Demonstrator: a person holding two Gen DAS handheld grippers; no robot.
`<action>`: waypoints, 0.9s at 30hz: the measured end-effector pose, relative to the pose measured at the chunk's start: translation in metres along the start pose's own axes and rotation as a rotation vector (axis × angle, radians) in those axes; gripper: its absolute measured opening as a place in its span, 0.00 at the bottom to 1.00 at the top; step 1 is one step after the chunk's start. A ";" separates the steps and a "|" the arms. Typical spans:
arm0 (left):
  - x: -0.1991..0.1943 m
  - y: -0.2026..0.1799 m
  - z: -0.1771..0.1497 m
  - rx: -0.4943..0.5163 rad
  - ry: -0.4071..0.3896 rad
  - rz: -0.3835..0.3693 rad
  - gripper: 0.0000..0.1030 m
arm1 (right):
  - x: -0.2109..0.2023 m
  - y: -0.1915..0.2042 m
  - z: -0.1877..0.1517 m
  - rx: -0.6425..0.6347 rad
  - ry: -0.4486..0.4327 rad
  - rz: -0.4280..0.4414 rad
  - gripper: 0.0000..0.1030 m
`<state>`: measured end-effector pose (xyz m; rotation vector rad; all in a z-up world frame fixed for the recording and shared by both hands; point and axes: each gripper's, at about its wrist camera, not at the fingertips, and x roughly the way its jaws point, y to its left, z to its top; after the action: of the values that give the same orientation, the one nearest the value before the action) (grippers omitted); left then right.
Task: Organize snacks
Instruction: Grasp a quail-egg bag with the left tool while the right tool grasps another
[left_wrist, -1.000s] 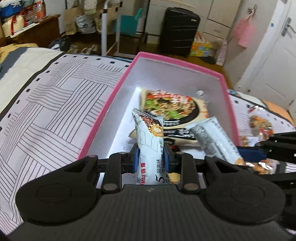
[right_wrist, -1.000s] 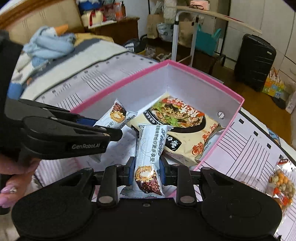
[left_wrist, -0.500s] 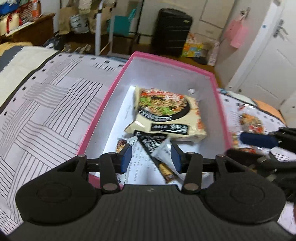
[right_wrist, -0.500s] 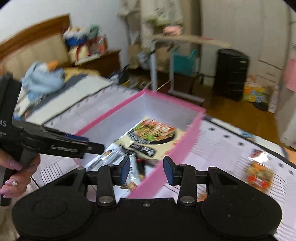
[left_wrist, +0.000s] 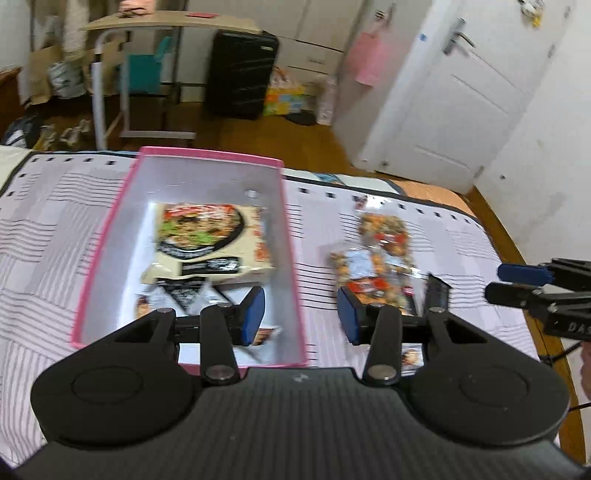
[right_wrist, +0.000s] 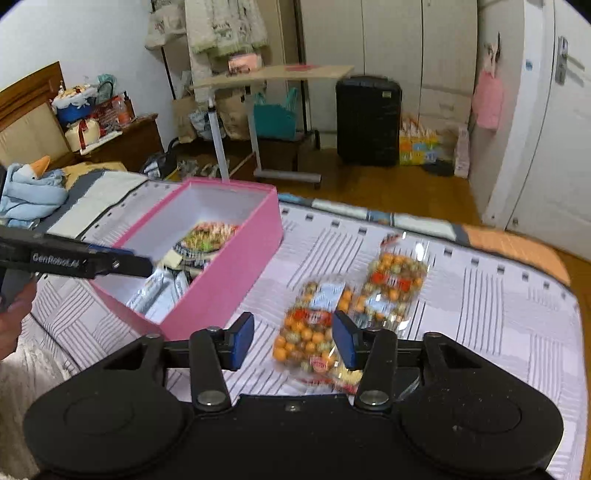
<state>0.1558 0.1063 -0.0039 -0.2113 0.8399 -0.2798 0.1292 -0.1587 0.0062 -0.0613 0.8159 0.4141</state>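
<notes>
A pink box (left_wrist: 291, 258) (right_wrist: 229, 280) lies on the striped bed cover. It holds a noodle packet (left_wrist: 210, 236) (right_wrist: 207, 236) and small white snack bars (left_wrist: 177, 291) (right_wrist: 162, 291). Two clear bags of round mixed snacks lie to the right of the box, a near bag (right_wrist: 310, 332) and a far bag (right_wrist: 395, 280) (left_wrist: 384, 254). My left gripper (left_wrist: 301, 317) (right_wrist: 147, 266) hangs above the box's near right corner, its jaws closing with nothing between them. My right gripper (right_wrist: 291, 341) (left_wrist: 500, 281) hovers over the near bag, jaws opening, not touching it.
The bed's far edge (right_wrist: 517, 240) drops to a wooden floor. Beyond stand a black suitcase (right_wrist: 367, 122), a rolling table (right_wrist: 273, 74) and a white door (left_wrist: 461, 103). A blue plush toy (right_wrist: 33, 188) lies at the far left. A hand (right_wrist: 14, 314) holds the left gripper.
Both grippers let go of their snack bars, which now lie in the box. Both rose and swung right; the right one now sits over the clear snack bags.
</notes>
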 end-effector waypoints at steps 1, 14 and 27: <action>0.004 -0.007 0.001 0.008 0.006 -0.009 0.40 | 0.006 0.000 -0.002 0.001 0.014 0.006 0.61; 0.112 -0.073 -0.003 0.015 0.147 -0.067 0.49 | 0.106 -0.004 -0.032 -0.110 0.011 -0.031 0.92; 0.202 -0.055 -0.022 -0.072 0.239 -0.003 0.53 | 0.172 -0.001 -0.064 -0.179 0.019 -0.076 1.00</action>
<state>0.2583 -0.0125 -0.1436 -0.2500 1.0870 -0.2811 0.1900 -0.1153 -0.1611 -0.2621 0.7910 0.4146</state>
